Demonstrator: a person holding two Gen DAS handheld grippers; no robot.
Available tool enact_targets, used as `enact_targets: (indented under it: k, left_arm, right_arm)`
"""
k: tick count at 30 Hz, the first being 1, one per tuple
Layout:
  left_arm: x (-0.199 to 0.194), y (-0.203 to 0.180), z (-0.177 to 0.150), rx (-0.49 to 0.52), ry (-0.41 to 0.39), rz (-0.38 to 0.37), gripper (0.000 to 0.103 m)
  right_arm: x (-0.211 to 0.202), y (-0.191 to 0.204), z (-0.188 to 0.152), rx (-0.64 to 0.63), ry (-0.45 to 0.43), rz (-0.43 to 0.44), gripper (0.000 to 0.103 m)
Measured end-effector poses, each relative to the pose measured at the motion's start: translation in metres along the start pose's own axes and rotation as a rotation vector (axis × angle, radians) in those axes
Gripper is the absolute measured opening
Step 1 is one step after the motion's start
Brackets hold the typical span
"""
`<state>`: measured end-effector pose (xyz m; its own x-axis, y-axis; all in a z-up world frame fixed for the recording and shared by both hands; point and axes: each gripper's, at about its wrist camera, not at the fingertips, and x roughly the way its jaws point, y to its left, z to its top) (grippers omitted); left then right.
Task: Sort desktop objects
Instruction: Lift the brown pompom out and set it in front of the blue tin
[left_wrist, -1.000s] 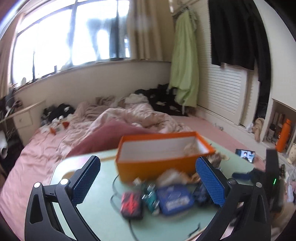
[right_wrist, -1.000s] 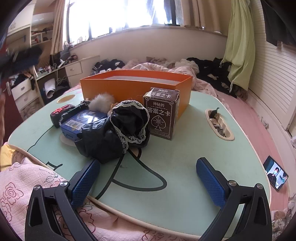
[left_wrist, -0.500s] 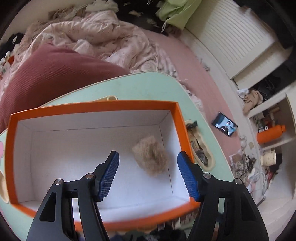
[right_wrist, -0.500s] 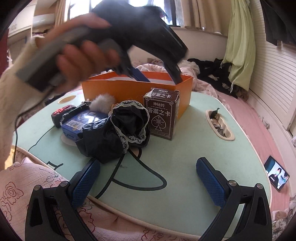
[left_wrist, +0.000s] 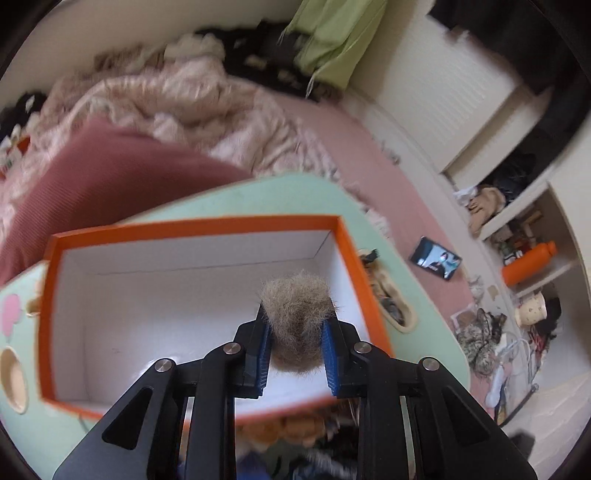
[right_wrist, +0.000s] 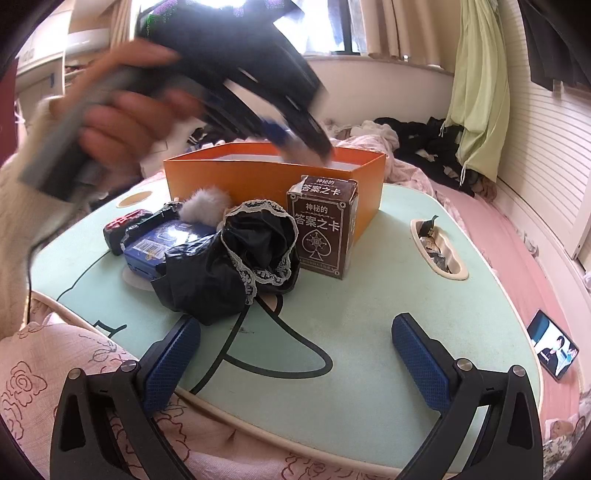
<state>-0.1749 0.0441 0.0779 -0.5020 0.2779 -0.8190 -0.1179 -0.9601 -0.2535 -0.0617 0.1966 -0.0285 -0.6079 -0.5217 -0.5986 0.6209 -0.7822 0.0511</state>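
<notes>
An orange box (left_wrist: 192, 225) with a white inside stands on the mint-green table (left_wrist: 280, 192). In the left wrist view my left gripper (left_wrist: 294, 320) reaches down into the box. Its jaws are closing, and the blue pads press both sides of a tan fur ball (left_wrist: 295, 295). In the right wrist view a hand holds the left gripper (right_wrist: 295, 142), blurred, over the orange box (right_wrist: 258, 177). My right gripper (right_wrist: 295, 350) stands open and empty above the table's near edge. Ahead of it lie a black lace cloth (right_wrist: 236, 258) and a brown card box (right_wrist: 325, 225).
A grey fur ball (right_wrist: 207, 203), a blue packet (right_wrist: 159, 243) and a black-and-red item (right_wrist: 122, 225) lie left of the cloth. A recessed slot (right_wrist: 439, 254) with small things sits at the table's right. A phone (right_wrist: 556, 343) lies on the pink bedding beside the table.
My left gripper swung over the orange box, tipped downward into it, and its jaws came together on the tan fur ball. The right gripper has stayed still.
</notes>
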Motion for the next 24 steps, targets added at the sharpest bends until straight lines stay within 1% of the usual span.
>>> enact_targets:
  k: [1,4,5,6,8,10,13,15,16,18,20,22,24]
  left_arm:
    - [-0.022,-0.001,-0.008,0.019,-0.046,-0.018,0.025]
    - [-0.075,0.003,-0.033,0.044,-0.152,-0.08,0.025]
    - [-0.09,0.006,-0.044,0.051,-0.186,-0.087,0.025]
    - [-0.102,0.01,-0.057,0.058,-0.214,-0.08,0.025]
    - [-0.116,0.016,-0.083,0.082,-0.238,-0.021,0.025]
    - [-0.117,0.019,-0.11,0.112,-0.221,0.038,0.025]
    - [-0.101,0.02,-0.145,0.168,-0.146,0.051,0.025]
    - [-0.091,0.021,-0.163,0.173,-0.111,0.07,0.025]
    - [-0.088,0.023,-0.169,0.163,-0.11,0.085,0.025]
    - [-0.083,0.028,-0.179,0.131,-0.114,0.129,0.025]
    - [-0.074,0.033,-0.185,0.105,-0.098,0.195,0.025]
    - [-0.063,0.038,-0.185,0.092,-0.091,0.223,0.025]
    - [-0.058,0.038,-0.182,0.086,-0.116,0.241,0.026]
  right_arm:
    - [0.0,0.0,0.0,-0.001,0.0,-0.001,0.103]
    - [0.0,0.0,0.0,-0.001,0.001,0.0,0.103]
    - [0.0,0.0,0.0,-0.001,0.001,0.0,0.103]
    - [0.0,0.0,0.0,-0.002,0.001,0.0,0.103]
    - [0.0,0.0,0.0,-0.002,0.001,0.0,0.103]
    - [0.0,0.0,0.0,-0.002,0.001,-0.001,0.103]
    - [-0.001,0.0,0.0,-0.003,0.002,-0.002,0.103]
    - [-0.001,-0.001,-0.001,-0.004,0.003,-0.003,0.103]
    - [-0.001,-0.002,-0.001,-0.003,0.003,-0.002,0.103]
    - [-0.001,-0.001,-0.001,-0.004,0.003,-0.003,0.103]
    - [-0.001,-0.001,-0.001,-0.004,0.004,-0.004,0.103]
    - [-0.001,-0.001,-0.001,-0.004,0.004,-0.004,0.103]
    - [-0.001,-0.001,-0.001,-0.004,0.004,-0.004,0.103]
